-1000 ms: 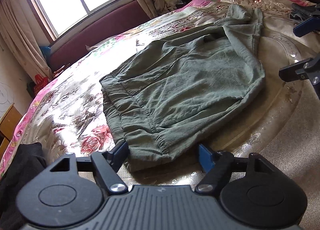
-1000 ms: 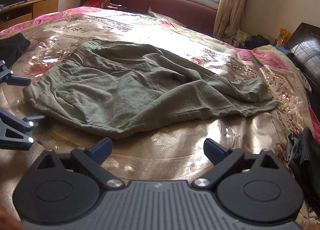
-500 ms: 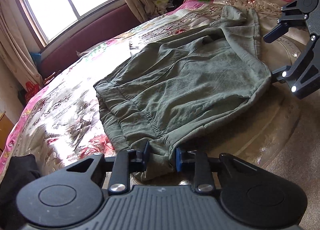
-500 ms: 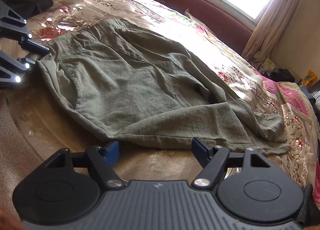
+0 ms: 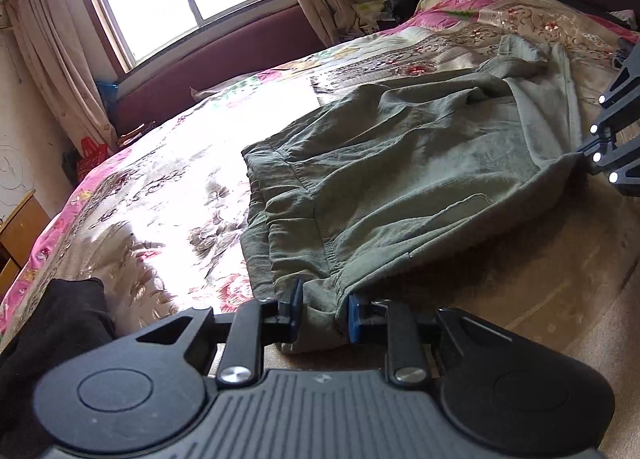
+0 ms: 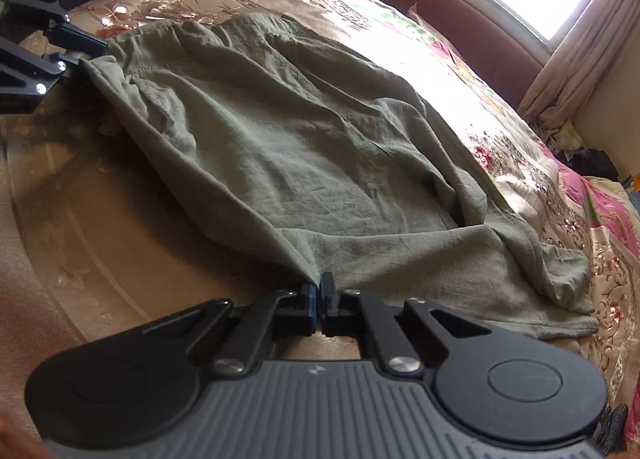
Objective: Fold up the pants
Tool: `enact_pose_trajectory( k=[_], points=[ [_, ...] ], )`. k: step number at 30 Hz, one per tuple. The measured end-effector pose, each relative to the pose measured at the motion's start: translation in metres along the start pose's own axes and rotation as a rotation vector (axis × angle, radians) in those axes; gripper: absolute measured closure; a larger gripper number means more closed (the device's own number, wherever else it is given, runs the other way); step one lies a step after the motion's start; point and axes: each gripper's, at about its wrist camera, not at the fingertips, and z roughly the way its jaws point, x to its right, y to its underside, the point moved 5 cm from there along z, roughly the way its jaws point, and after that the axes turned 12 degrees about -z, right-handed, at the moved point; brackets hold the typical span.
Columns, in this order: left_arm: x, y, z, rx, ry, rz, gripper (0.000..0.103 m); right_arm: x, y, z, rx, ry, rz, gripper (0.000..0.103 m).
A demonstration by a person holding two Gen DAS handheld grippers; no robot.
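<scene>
The pants (image 5: pixel 400 179) lie spread on the bed (image 5: pixel 160 199), thin, soft, limp cloth that sags between grips. Left tongs (image 5: pixel 322 313) pinch the waistband corner; right tongs (image 6: pixel 320 299) clamp the near edge. Hemmed edges and corners look the surest holds.

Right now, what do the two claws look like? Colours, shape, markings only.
The left claw and right claw match: matte black linkage arms with silver pivot screws, blue finger pads, a grey ribbed base between two round black discs, and a small logo on the ribbing. No cables or sleeves show.
</scene>
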Motion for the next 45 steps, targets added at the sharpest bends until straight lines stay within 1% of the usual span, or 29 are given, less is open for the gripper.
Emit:
enact_pose_trajectory(
  k=[3, 5, 7, 9, 11, 13, 14, 15, 16, 17, 18, 20, 22, 24, 26, 29, 31, 33, 34, 35, 36, 37, 38, 39, 41, 42, 44, 45],
  points=[
    [-0.022, 0.01, -0.011, -0.009, -0.049, 0.014, 0.065, -0.034, -0.005, -0.022, 0.014, -0.081, -0.01, 0.101],
    [-0.039, 0.018, -0.018, -0.027, -0.084, 0.012, 0.065, -0.061, -0.011, -0.035, 0.024, -0.145, 0.024, 0.1],
    [-0.053, 0.028, -0.025, -0.043, -0.119, 0.01, 0.065, -0.089, -0.019, -0.046, 0.049, -0.187, 0.041, 0.1],
    [-0.068, 0.039, -0.032, -0.072, -0.164, 0.007, 0.065, -0.111, -0.026, -0.054, 0.065, -0.235, 0.084, 0.098],
    [-0.074, 0.046, -0.04, -0.088, -0.175, -0.002, 0.064, -0.128, -0.033, -0.064, 0.088, -0.298, 0.129, 0.095],
    [-0.073, 0.051, -0.049, -0.091, -0.179, 0.015, 0.064, -0.131, -0.034, -0.072, 0.084, -0.329, 0.153, 0.095],
    [-0.07, 0.052, -0.054, -0.091, -0.18, 0.024, 0.062, -0.125, -0.029, -0.076, 0.084, -0.345, 0.176, 0.092],
    [-0.067, 0.052, -0.059, -0.089, -0.178, 0.034, 0.061, -0.116, -0.022, -0.08, 0.078, -0.357, 0.212, 0.083],
    [-0.067, 0.053, -0.065, -0.083, -0.175, 0.039, 0.06, -0.101, -0.014, -0.082, 0.065, -0.361, 0.255, 0.077],
    [-0.066, 0.053, -0.068, -0.08, -0.174, 0.034, 0.06, -0.085, -0.005, -0.084, 0.05, -0.35, 0.299, 0.068],
    [-0.068, 0.053, -0.073, -0.079, -0.171, 0.022, 0.06, -0.071, 0.005, -0.085, 0.04, -0.333, 0.335, 0.064],
    [-0.068, 0.052, -0.08, -0.074, -0.17, -0.006, 0.06, -0.04, 0.026, -0.09, 0.025, -0.268, 0.402, 0.064],
    [-0.07, 0.047, -0.089, -0.048, -0.171, -0.043, 0.06, -0.007, 0.043, -0.089, 0.009, -0.145, 0.437, 0.064],
    [-0.066, 0.038, -0.096, -0.013, -0.173, -0.056, 0.06, 0.022, 0.059, -0.076, -0.03, -0.037, 0.452, 0.064],
    [-0.056, 0.026, -0.099, 0.025, -0.155, -0.056, 0.06, 0.048, 0.075, -0.057, -0.074, 0.016, 0.477, 0.064],
    [-0.03, 0.004, -0.097, 0.072, -0.1, -0.027, 0.06, 0.082, 0.086, -0.027, -0.12, 0.016, 0.524, 0.064],
    [-0.013, -0.008, -0.092, 0.09, -0.052, -0.012, 0.06, 0.101, 0.084, -0.014, -0.118, 0.008, 0.533, 0.064],
    [0.005, -0.018, -0.083, 0.095, 0.005, -0.002, 0.06, 0.118, 0.08, 0.004, -0.14, -0.013, 0.539, 0.064],
    [0.016, -0.022, -0.076, 0.094, 0.031, 0.003, 0.06, 0.13, 0.076, 0.016, -0.148, -0.027, 0.562, 0.065],
    [0.023, -0.024, -0.07, 0.091, 0.049, 0.002, 0.06, 0.145, 0.071, 0.026, -0.144, -0.027, 0.585, 0.067],
    [0.032, -0.026, -0.063, 0.081, 0.072, -0.004, 0.06, 0.16, 0.066, 0.032, -0.13, -0.009, 0.605, 0.07],
    [0.039, -0.028, -0.058, 0.074, 0.088, -0.012, 0.06, 0.181, 0.059, 0.036, -0.099, 0.048, 0.638, 0.07],
    [0.044, -0.029, -0.054, 0.07, 0.101, -0.016, 0.06, 0.205, 0.051, 0.032, -0.056, 0.139, 0.684, 0.07],
    [0.05, -0.03, -0.052, 0.07, 0.113, -0.017, 0.06, 0.223, 0.044, 0.023, -0.002, 0.197, 0.713, 0.068],
    [0.061, -0.031, -0.048, 0.072, 0.138, -0.012, 0.06, 0.241, 0.036, -0.001, 0.107, 0.239, 0.72, 0.059],
    [0.066, -0.03, -0.046, 0.073, 0.149, -0.005, 0.06, 0.243, 0.036, -0.011, 0.122, 0.252, 0.699, 0.05],
    [0.071, -0.026, -0.043, 0.061, 0.168, 0.001, 0.06, 0.238, 0.049, -0.023, 0.089, 0.296, 0.655, 0.037],
    [0.074, -0.022, -0.042, 0.056, 0.175, 0.004, 0.06, 0.234, 0.063, -0.026, 0.044, 0.316, 0.644, 0.037]
  ],
)
